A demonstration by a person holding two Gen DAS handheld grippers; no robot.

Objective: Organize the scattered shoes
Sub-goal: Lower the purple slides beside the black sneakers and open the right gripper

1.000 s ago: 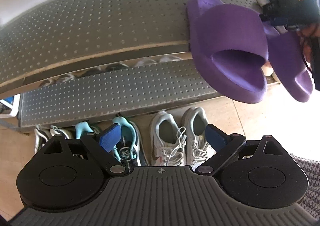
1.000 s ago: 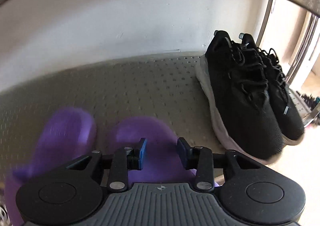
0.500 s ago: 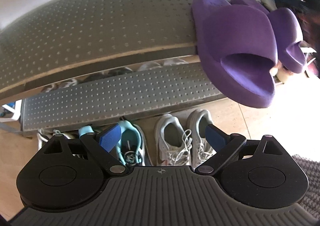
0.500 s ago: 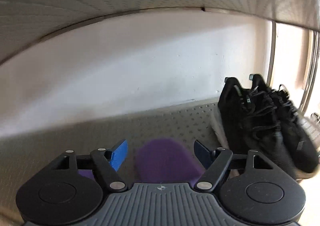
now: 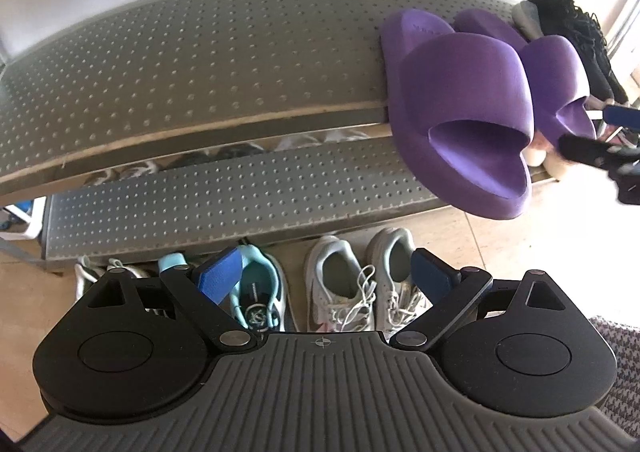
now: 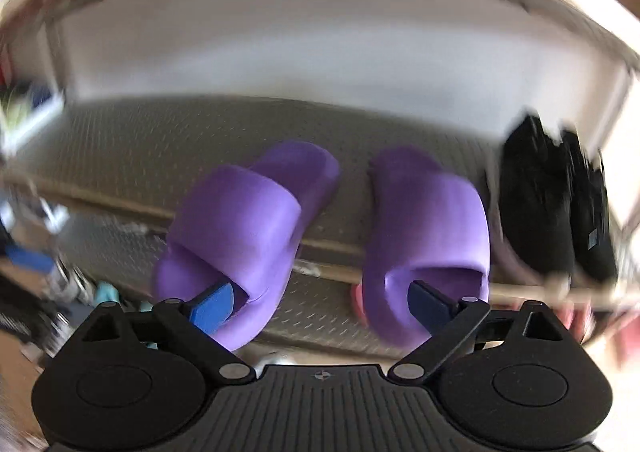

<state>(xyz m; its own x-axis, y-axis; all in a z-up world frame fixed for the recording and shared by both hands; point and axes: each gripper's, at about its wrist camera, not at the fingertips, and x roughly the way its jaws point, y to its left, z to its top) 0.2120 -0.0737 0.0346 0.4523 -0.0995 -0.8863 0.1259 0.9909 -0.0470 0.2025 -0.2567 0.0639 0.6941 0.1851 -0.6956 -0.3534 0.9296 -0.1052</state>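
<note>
Blurred view, two purple slides [image 6: 328, 236] overhanging shelf [image 6: 160, 139] edge, black sneakers [image 6: 556, 211] beside, right gripper [image 6: 320, 302] fingers spread

The shoe rack [image 5: 224, 63] looked like dull grey metal, its shelves stamped all over with small raised dots, and a pale worn strip ran along the front edge of the top shelf. On that shelf the purple slippers [image 5: 460, 91] seemed moulded foam or rubber, smooth and matt, with no seams. Beside them the black sneakers [image 5: 576, 23] were knit cloth with cord laces. Below the rack, on a smooth, pale floor [image 5: 500, 236], the white sneakers [image 5: 360, 280] showed scuffed mesh and frayed laces. The left tongs [image 5: 324, 276] had matt black plastic arms, ribbed grey housing and blue pads [image 5: 220, 280]; the right tongs [image 6: 320, 302] looked alike.
</note>
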